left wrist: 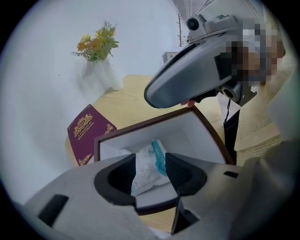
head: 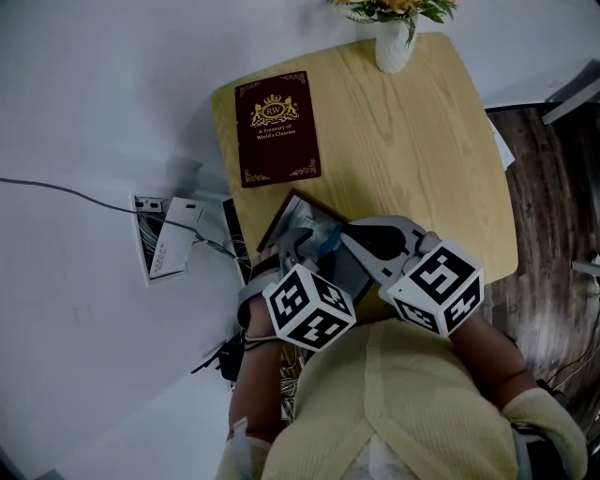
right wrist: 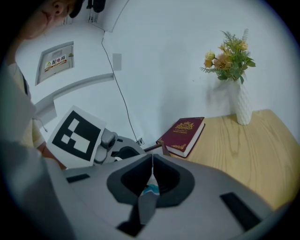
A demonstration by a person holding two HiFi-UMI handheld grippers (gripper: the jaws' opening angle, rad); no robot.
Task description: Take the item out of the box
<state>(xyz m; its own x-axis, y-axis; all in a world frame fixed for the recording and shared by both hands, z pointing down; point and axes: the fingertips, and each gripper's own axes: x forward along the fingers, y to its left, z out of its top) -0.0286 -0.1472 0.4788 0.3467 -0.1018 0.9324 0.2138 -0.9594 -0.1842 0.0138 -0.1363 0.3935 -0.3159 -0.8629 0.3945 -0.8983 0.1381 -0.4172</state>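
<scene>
Pinching a crumpled white-and-teal packet (left wrist: 148,169) between its pads, the left gripper (left wrist: 151,161) reaches into the open box (left wrist: 209,127), its jaws drawn in to the packet's width. The packet stands upright inside the dark-brown walls, above the white floor; whether its lower end touches that floor cannot be told. The right gripper (right wrist: 152,165) has its jaws almost together, clamped on the thin edge of the box's far wall, and in the left gripper view its grey nose sits right on that rim. The box rests at the near edge of a wooden table (head: 427,169). A maroon book (head: 277,129) with gold ornament lies beyond it, and a white vase (head: 395,47) of yellow flowers (head: 394,7) stands at the far edge.
</scene>
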